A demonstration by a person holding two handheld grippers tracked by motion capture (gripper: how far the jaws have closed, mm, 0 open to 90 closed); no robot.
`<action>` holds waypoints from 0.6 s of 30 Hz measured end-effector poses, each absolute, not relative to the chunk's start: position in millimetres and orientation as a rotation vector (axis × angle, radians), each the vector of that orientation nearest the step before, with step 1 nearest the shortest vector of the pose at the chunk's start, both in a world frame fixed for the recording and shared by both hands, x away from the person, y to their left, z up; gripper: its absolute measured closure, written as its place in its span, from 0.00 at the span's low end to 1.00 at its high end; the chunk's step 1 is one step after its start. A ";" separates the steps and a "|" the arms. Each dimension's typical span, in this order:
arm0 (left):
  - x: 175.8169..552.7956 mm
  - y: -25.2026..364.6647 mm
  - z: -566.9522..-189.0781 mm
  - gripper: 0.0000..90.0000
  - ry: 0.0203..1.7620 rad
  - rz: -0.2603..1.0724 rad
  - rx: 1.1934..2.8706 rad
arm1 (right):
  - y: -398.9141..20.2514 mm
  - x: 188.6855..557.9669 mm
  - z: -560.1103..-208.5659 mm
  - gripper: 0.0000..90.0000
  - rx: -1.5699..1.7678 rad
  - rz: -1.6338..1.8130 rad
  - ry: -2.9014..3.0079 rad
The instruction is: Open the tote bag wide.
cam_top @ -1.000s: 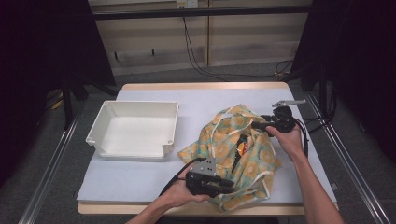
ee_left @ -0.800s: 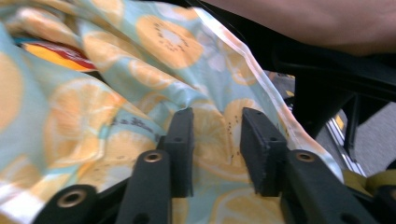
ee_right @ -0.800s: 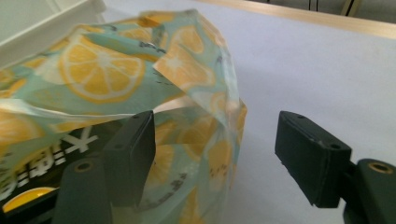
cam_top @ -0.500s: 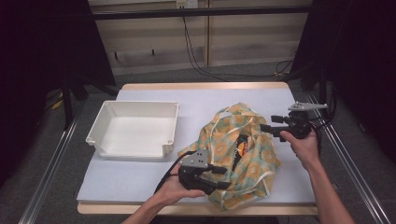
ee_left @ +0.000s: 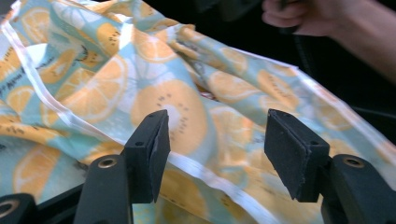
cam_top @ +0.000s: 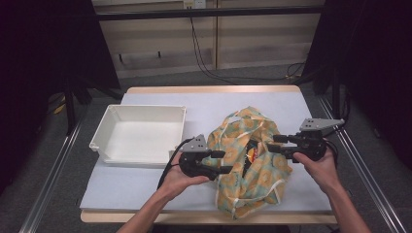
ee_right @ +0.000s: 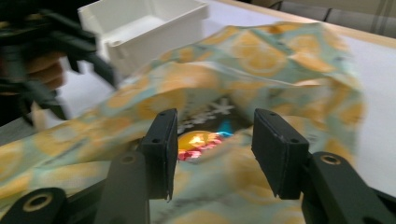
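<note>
Two tools are flanking a fruit-print cloth bag [cam_top: 250, 160] on the table [cam_top: 145, 187] in the high view; its long axis is running from the far edge toward the person, mouth facing up.

Left tool [ee_left: 215, 140] is standing open, having just widened, white hem lying loose between the jaws.

Right tool [ee_right: 215, 140], just narrowing, is pinching nothing; it is aiming at a shiny packet [ee_right: 198, 140], probably a snack. Closing now risks catching cloth instead.

A crumpled cloth bag [cam_top: 252, 165] printed with orange citrus slices on pale green, trimmed in white, lies on the table's right half, its mouth gaping over a shiny dark packet [ee_right: 201, 139].
</note>
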State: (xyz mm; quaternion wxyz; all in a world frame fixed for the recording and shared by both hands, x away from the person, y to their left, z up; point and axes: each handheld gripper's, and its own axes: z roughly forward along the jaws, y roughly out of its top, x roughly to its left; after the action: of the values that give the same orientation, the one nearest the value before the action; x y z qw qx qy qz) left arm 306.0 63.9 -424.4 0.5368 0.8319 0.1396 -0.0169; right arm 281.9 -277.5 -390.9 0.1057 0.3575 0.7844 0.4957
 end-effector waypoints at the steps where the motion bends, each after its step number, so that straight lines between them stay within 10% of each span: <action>1: 307.4 61.0 -424.7 0.45 0.326 -0.035 1.988 | -273.3 280.4 -390.3 0.60 1.042 1.459 2.324; 7: 311.9 42.3 -427.0 0.40 0.318 -0.010 2.024 | -239.5 276.5 -406.7 0.64 0.956 1.420 2.469; 18: 317.9 27.4 -449.9 0.29 0.340 0.020 2.076 | -230.0 271.8 -432.6 0.37 0.933 1.306 2.541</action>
State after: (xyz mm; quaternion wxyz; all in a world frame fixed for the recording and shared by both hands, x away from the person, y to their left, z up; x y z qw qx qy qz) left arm 317.9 27.4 -449.9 0.4957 0.8570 0.1403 0.0081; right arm 271.8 -230.0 -432.6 0.0680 0.3097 0.8435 0.4336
